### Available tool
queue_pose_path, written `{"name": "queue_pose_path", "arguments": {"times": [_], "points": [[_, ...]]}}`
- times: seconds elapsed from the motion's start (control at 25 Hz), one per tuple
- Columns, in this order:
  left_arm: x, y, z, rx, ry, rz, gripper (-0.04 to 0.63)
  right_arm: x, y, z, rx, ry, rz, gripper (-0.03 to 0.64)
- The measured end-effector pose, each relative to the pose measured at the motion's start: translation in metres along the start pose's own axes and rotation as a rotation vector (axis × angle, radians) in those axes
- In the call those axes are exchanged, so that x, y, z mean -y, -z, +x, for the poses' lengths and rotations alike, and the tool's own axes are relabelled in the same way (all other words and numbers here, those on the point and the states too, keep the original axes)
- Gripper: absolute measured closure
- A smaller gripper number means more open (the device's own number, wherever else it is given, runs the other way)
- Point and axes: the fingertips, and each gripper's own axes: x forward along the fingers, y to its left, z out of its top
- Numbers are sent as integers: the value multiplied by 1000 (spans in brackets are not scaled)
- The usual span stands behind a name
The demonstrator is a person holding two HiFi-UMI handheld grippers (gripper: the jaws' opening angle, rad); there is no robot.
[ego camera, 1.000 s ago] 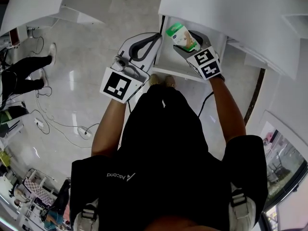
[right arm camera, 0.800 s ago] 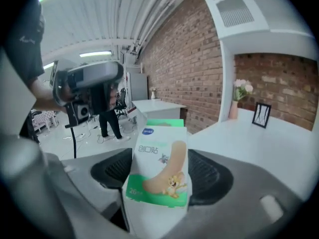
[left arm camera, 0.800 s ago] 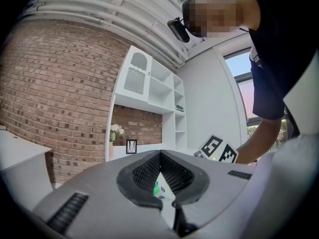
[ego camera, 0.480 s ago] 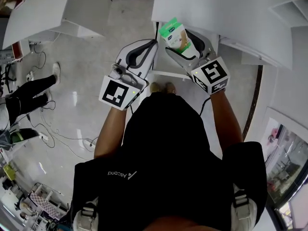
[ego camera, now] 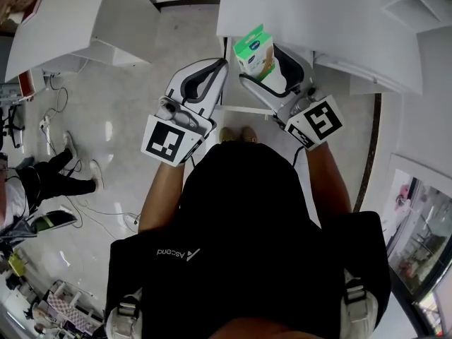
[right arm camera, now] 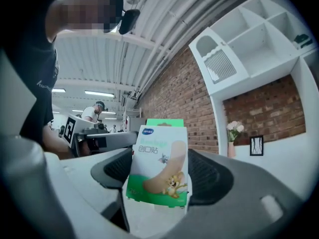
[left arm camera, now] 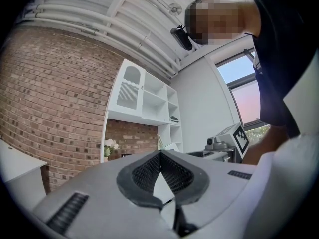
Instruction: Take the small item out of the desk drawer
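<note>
Box of plasters (right arm camera: 158, 163) (green and white, a cartoon on its front) stands upright, clamped between the jaws of the right gripper (right arm camera: 159, 180). In the head view it is held over the white drawer (ego camera: 239, 109), close to the edge of the desk (ego camera: 318, 13). Just beside it, the left gripper (left arm camera: 160, 156) has its jaws together at the tips, with nothing between them.

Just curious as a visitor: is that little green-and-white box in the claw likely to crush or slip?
The box looks like thin card, so probably light and crushable if squeezed hard. Its flat faces sit between the right gripper's ribbed pads, so slipping seems unlikely.
</note>
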Motion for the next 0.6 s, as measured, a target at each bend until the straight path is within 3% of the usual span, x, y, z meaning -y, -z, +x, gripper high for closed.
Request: {"name": "queue_pose_path", "arguments": {"times": [0.6], "points": [[-5,-12,-2,22,23,17,597,-8,-22,-3,87,16,-30,268]]}}
